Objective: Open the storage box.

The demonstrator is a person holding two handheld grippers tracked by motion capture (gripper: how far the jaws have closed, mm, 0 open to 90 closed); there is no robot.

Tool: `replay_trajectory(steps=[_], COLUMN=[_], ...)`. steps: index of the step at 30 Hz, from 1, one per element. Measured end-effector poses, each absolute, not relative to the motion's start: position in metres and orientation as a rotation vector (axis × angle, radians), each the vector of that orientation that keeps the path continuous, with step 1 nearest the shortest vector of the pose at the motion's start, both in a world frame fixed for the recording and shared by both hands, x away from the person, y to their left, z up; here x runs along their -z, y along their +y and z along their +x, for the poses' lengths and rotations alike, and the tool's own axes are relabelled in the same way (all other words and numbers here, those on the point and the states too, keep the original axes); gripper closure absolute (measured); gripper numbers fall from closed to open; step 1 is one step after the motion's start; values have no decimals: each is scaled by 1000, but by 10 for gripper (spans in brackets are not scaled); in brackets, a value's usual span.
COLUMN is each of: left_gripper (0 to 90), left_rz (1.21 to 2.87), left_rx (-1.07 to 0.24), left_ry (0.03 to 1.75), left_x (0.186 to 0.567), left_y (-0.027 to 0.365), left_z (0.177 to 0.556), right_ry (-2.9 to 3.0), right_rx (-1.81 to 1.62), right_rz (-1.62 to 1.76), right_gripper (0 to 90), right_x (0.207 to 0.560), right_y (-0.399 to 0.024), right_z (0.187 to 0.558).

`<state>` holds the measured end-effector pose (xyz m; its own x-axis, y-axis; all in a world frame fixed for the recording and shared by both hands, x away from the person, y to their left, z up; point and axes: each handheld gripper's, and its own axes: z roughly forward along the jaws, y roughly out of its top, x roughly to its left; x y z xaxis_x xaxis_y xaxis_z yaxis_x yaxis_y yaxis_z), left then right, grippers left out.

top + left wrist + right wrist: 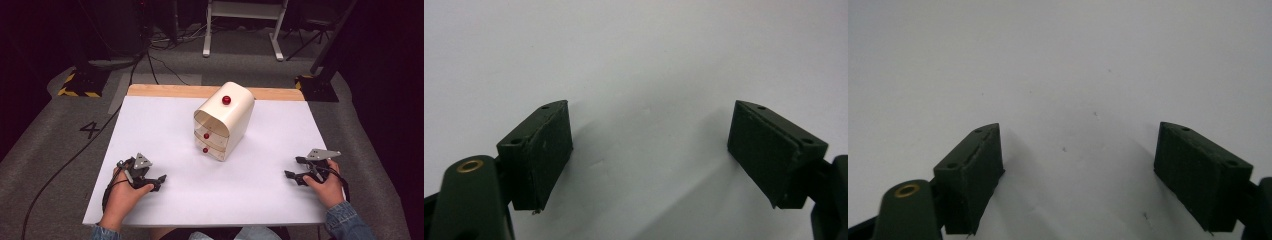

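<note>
Left hand-held gripper (152,181) sits on the table (165,125) near the front-left corner, jaws spread wide, nothing between them. In the left gripper view its black pads (546,150) frame bare white tabletop. Left hand (122,195) wraps the handle, grey three-cornered plate (142,161) on top.

Right hand-held gripper (295,170) sits near the front-right edge, jaws likewise released and empty, pointing toward the middle of the table. The right gripper view has its pads (975,172) apart over plain white surface with a few small specks. Right hand (327,185) holds it, denim cuff (345,220) behind.

Cream mini drawer cabinet (224,120) stands at table centre, well apart from both grippers, front angled toward the person. Red knob (226,100) on top, two more red knobs (206,136) on the drawer fronts. Drawers look closed.

Wooden strip (170,91) along the table's far edge; grey carpet floor (50,130) with a "4" marking (90,129) to the left.
</note>
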<state>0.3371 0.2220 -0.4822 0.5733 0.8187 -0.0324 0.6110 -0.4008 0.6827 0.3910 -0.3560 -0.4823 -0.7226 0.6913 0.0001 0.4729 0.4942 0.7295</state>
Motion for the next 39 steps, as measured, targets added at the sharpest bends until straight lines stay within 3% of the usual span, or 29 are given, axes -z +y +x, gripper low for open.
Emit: replay_trajectory(steps=[4,6,19,39], left_gripper=[271,274,335,348], left_rz=[2158,2167,1974,1866], left_rx=[-444,-493,-497,-525], left_ry=[1120,1124,1053,908], left_x=[477,471,425,403], left_y=[224,223,214,163], left_z=[335,333,314,313], right_ry=[2449,2450,2449,2446], right_rx=[-1061,-1063,-1061,-1061], right_rz=[983,985,981,980], right_gripper=[195,195,195,195], right_x=[482,482,482,483], right_y=[-356,-356,-356,-356], right_z=[391,391,391,391])
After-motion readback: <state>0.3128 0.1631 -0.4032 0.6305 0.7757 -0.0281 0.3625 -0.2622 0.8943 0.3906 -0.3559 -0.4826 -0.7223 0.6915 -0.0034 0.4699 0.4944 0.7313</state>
